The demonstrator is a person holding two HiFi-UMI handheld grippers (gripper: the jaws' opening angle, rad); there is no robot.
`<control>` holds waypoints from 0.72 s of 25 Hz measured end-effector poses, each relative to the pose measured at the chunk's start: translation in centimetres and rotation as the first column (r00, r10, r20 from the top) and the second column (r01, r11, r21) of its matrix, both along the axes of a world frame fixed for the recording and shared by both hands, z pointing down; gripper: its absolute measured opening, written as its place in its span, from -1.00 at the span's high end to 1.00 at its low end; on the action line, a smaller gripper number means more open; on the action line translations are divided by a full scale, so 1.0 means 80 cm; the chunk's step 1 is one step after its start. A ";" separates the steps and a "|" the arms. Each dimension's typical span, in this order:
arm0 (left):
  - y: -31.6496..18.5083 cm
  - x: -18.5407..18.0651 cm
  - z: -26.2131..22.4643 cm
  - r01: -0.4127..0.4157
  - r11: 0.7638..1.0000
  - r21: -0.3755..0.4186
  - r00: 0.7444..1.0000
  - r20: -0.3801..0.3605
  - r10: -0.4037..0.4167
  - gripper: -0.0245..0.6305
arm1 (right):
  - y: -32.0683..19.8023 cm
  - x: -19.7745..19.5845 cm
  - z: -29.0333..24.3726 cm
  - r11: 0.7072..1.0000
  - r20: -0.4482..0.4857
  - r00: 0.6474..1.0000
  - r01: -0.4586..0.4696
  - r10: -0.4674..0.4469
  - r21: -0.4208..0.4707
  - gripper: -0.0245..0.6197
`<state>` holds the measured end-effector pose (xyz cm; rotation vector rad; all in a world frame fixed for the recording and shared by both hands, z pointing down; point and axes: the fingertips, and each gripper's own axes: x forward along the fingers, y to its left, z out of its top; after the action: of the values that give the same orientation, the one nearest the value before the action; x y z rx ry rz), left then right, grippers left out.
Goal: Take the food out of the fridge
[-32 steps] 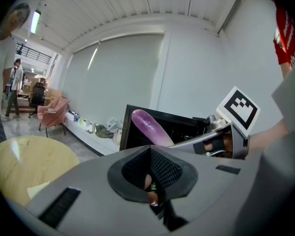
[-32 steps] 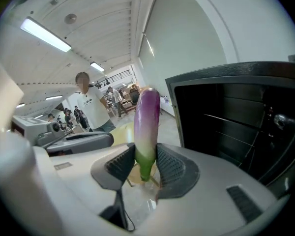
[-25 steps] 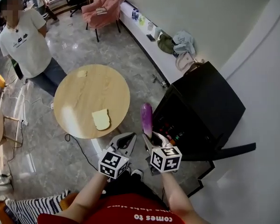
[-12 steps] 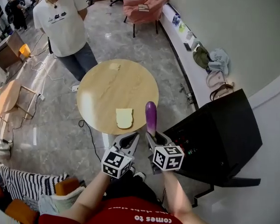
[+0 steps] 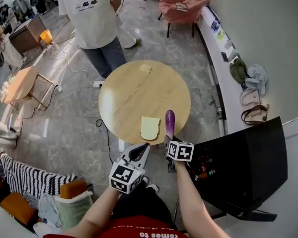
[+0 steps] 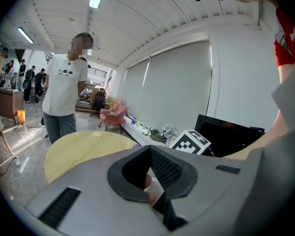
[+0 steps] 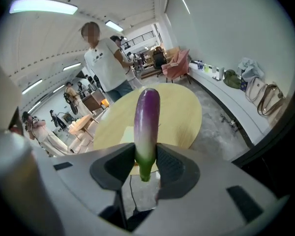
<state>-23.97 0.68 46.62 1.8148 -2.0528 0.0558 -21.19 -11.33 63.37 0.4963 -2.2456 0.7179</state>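
Eggplant, green-stemmed, in right gripper

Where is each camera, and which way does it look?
Head view: on the person's head, facing steeply down at the round table, left gripper, right gripper and the person's arms.
Left gripper view: on the left gripper, facing along its empty, shut jaws across the table to a standing person; an arm shows at right.
Right gripper view: on the right gripper, facing along jaws clamped on the eggplant, towards the table.
Shared: all three show the table and the standing person.
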 end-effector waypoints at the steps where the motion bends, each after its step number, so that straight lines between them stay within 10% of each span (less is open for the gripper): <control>1: 0.006 -0.007 0.003 0.017 1.000 -0.007 1.000 0.001 -0.017 0.92 | -0.004 -0.005 0.015 1.000 -0.027 1.000 0.005 -0.005 -0.007 0.50; 18: 0.055 -0.051 0.021 0.130 0.991 -0.040 0.991 -0.010 -0.130 0.92 | -0.014 -0.029 0.083 1.000 -0.175 0.984 0.024 -0.026 -0.018 0.50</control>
<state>-28.09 5.11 48.29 1.6505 -2.1406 0.0477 -23.51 -12.42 69.97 0.5026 -2.0774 0.6530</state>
